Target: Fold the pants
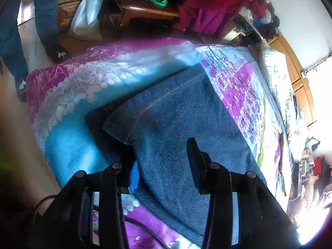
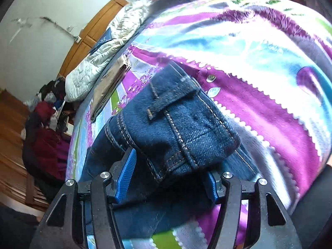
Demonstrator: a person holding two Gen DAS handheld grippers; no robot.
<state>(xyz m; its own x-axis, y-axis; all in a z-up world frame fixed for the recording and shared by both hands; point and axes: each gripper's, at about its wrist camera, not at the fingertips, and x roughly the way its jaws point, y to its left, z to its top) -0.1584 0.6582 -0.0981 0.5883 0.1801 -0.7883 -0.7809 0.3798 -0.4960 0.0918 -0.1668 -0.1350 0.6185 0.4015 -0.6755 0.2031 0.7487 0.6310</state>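
Dark denim pants (image 1: 176,114) with tan stitching lie folded flat on a glossy floral bedspread (image 1: 68,95). The left gripper (image 1: 164,164) gapes wide above them; the right gripper (image 2: 166,170) clamps the thick waistband, bunched toward 12 o'clock.

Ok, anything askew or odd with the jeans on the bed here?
Slightly: in the left wrist view the jeans' upper layer sits offset, leaving a dark strip of the lower layer exposed. The right gripper brackets a bunched waistband end. No damage visible.

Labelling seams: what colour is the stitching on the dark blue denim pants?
Tan-orange stitching, clearest in the right wrist view.
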